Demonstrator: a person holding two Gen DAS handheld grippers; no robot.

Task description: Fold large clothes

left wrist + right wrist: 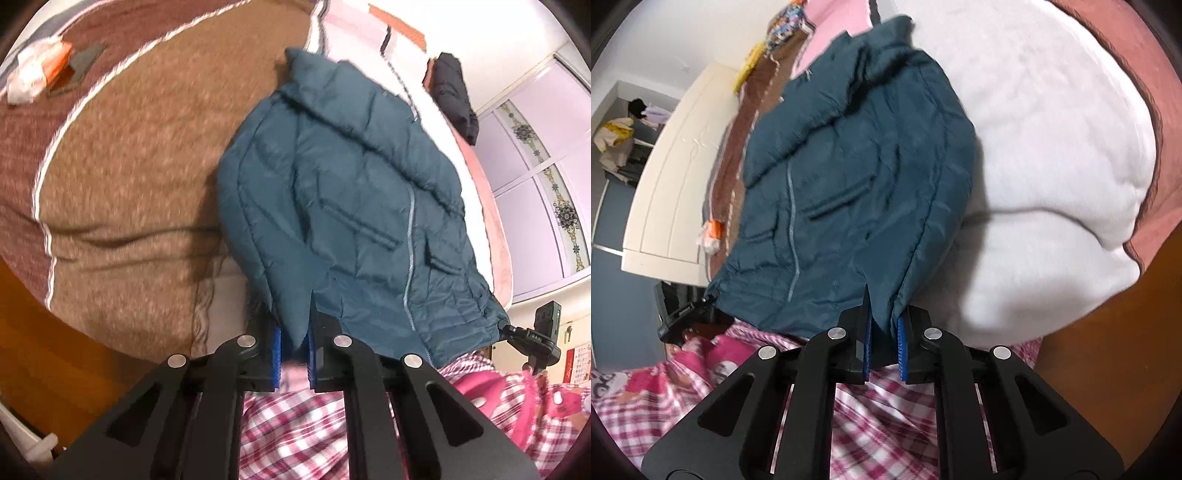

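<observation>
teal puffer jacket is spread on the bed; its near hem is pinched at the left corner by the left gripper and at the right by the right gripper.

A bed (brown blanket, white quilt) stands between a cream wardrobe and lilac panelled doors.

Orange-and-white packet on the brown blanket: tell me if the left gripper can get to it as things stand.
Probably not yet. The left gripper is clamped on the hem of the teal quilted jacket, and the orange-and-white packet lies far across the brown fleece blanket. It would have to let go first.
</observation>
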